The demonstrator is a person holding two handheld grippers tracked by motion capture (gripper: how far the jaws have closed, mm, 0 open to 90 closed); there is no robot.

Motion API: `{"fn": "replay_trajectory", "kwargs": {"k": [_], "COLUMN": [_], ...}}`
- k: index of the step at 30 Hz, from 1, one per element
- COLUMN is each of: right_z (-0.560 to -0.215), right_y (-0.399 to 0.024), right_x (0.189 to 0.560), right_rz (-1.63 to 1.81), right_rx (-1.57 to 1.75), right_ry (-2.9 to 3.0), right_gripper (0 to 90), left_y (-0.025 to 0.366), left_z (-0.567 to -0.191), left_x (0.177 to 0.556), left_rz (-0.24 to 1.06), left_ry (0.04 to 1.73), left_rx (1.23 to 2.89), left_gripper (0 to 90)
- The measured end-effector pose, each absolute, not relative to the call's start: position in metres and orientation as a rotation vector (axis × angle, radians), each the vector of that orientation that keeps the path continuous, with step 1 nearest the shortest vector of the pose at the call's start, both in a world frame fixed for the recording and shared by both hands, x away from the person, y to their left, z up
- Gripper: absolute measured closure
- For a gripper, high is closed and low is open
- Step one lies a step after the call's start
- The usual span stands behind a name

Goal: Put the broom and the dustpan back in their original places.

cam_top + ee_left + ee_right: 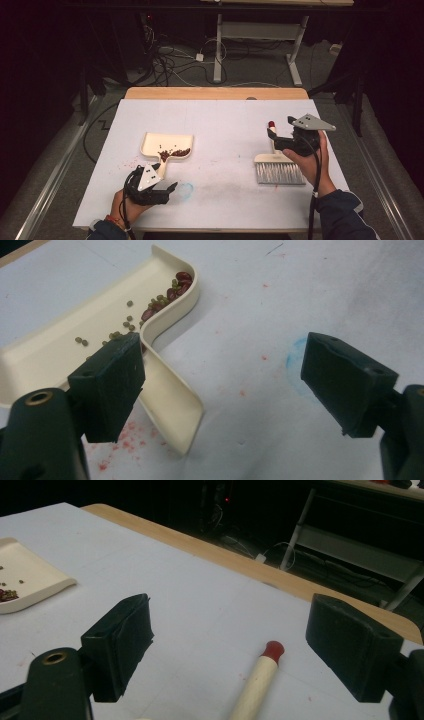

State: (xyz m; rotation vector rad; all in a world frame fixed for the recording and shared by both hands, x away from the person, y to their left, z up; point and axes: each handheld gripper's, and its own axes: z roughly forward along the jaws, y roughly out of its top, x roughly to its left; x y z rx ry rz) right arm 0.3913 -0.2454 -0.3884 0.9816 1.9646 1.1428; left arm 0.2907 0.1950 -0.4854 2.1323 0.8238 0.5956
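The cream plastic dustpan (167, 145) lies flat on the white-covered table (220, 200), left of centre, with its short handle (162, 170) pointing toward the person. A small heap of dark red beans and smaller green beans (174, 152) rests against the dustpan's rear wall; in the left gripper view the same beans (167, 292) sit in the curved corner of the pan (60, 340). The left gripper (157, 187) is held low over the table just beyond the end of the dustpan handle, and its jaws are spread wide with nothing between them. In the left gripper view the handle (172, 407) passes beside the jaw on the left, but contact cannot be confirmed. Faint red specks (125, 440) and a pale blue smudge (295, 357) mark the table surface near this gripper. The hand brush with a cream handle, red tip and grey bristles (280, 172) lies on the right half of the table, well apart from the dustpan, bristles toward the person. The right gripper (282, 137) is positioned above the brush handle; in the right gripper view its jaws stand wide apart, with the red-tipped handle (260, 677) on the table between them, not gripped.
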Motion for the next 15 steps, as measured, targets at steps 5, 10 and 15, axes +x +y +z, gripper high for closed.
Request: {"fn": "replay_trajectory", "kwargs": {"k": [5, 10, 15], "right_z": [-0.383, -0.378, -0.377], "right_y": [-0.246, -0.245, -0.242], "right_x": [0.384, 0.377, 0.366], "right_rz": [1.165, 1.163, 1.155], "right_rx": [0.965, 0.929, 0.887], "right_ry": [1.973, 1.982, 1.995], "right_gripper": [18.8, 18.9, 18.9], "left_y": [0.196, 0.196, 0.197], "left_z": [-0.485, -0.485, -0.486], "left_x": [0.290, 0.290, 0.290], "left_rz": [0.587, 0.585, 0.588], "left_ry": [0.816, 0.817, 0.821], "left_rx": [2.129, 2.131, 2.131], "left_gripper": [17.6, 17.6, 17.6]}}
